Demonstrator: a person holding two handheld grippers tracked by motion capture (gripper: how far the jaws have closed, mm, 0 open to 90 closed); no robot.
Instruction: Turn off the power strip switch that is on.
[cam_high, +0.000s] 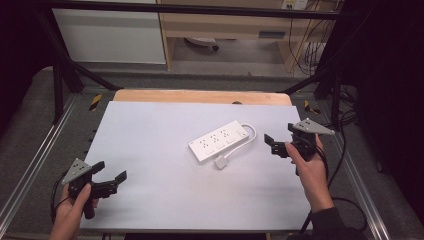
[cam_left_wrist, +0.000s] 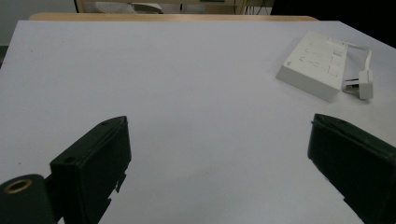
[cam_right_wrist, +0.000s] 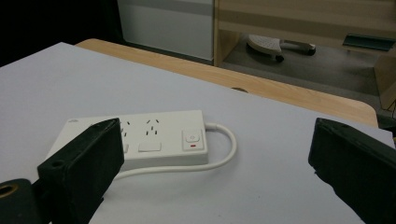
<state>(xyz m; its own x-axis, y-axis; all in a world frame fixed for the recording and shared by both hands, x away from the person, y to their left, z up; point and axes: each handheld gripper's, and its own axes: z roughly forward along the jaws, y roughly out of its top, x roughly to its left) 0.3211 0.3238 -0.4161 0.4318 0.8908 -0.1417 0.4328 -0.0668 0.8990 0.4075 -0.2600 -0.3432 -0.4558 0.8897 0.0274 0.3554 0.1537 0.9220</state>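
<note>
Work hasn't begun: power strip (cam_high: 220, 140) lies untouched mid-tabletop (cam_high: 150, 150), plug (cam_high: 220, 162) loose beside it; left gripper (cam_high: 111, 176) at seven o'clock, right gripper (cam_high: 278, 141) at three, both with jaws wide open and empty.

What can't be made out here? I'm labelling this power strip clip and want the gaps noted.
- Power strip: in the right gripper view, its near end sits behind the right gripper's left jaw.
- Plug: prongs too small in the high view.
- Left gripper: jaw tips cut off by the bottom edge in its own view.
</note>
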